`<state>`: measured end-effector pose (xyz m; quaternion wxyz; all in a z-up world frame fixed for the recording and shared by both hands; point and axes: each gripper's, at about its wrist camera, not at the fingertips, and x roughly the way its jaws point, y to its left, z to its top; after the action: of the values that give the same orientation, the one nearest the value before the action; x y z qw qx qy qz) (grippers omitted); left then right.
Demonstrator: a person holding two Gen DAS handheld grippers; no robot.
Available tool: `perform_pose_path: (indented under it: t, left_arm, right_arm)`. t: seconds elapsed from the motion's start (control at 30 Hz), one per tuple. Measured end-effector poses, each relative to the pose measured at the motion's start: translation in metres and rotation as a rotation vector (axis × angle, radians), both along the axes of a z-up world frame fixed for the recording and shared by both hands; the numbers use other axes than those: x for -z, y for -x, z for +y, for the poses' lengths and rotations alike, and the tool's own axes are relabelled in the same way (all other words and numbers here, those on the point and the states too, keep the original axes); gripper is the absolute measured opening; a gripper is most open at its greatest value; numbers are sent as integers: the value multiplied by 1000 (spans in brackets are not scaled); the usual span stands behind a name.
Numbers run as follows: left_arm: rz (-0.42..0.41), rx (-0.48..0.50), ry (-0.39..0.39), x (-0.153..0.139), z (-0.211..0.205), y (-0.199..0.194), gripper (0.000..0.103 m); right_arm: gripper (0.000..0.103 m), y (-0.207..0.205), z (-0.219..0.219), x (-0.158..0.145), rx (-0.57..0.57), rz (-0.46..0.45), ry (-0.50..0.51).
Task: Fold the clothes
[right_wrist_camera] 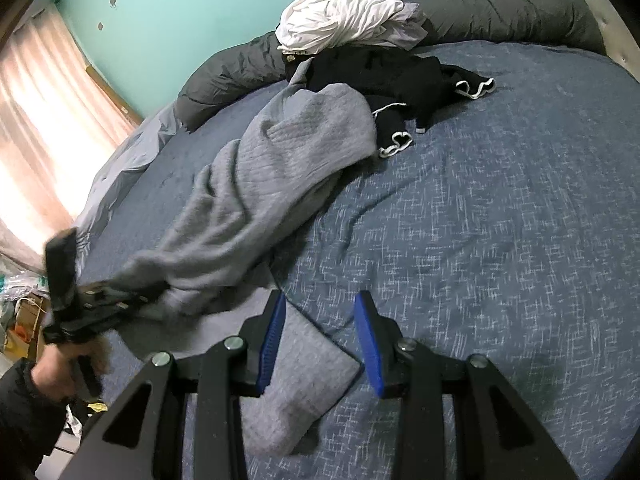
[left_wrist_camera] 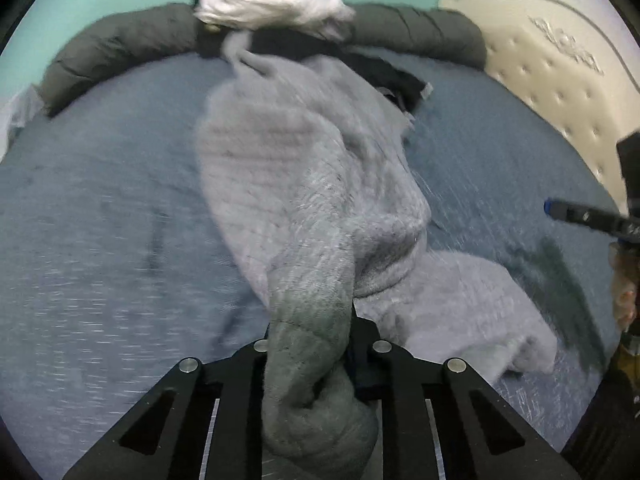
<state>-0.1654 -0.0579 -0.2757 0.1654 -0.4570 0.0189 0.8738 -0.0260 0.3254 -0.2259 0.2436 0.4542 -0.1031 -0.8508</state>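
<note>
A grey knit sweater lies stretched across the blue bedspread. My left gripper is shut on a bunched end of the grey sweater, which runs away from it toward the far side of the bed. In the right wrist view that left gripper is at the left, blurred, held by a hand. My right gripper is open, its blue pads on either side of a sweater sleeve lying flat below. The right gripper also shows at the right edge of the left wrist view.
A black garment with white trim and a crumpled white garment lie at the far side. A dark grey rolled duvet runs along the teal wall. A padded cream headboard is at right; a curtained window at left.
</note>
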Motion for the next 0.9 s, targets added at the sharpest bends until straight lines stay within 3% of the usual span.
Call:
perform_pose_path:
  t: [0.13, 0.23, 0.57, 0.67, 0.9]
  left_arm:
    - [29, -97, -21, -22, -37, 13, 16]
    - [22, -149, -17, -29, -74, 20, 15]
    - [-20, -161, -24, 16, -89, 47, 19]
    - [-33, -160, -31, 17, -102, 35, 19]
    - [-38, -157, -64, 31, -107, 45, 19]
  right_arm:
    - [48, 21, -7, 4, 26, -22, -26]
    - [49, 39, -14, 10, 35, -39, -47]
    - [54, 99, -81, 37, -74, -35, -207]
    - [55, 116, -93, 41, -94, -24, -232]
    - [60, 139, -104, 52, -89, -42, -176]
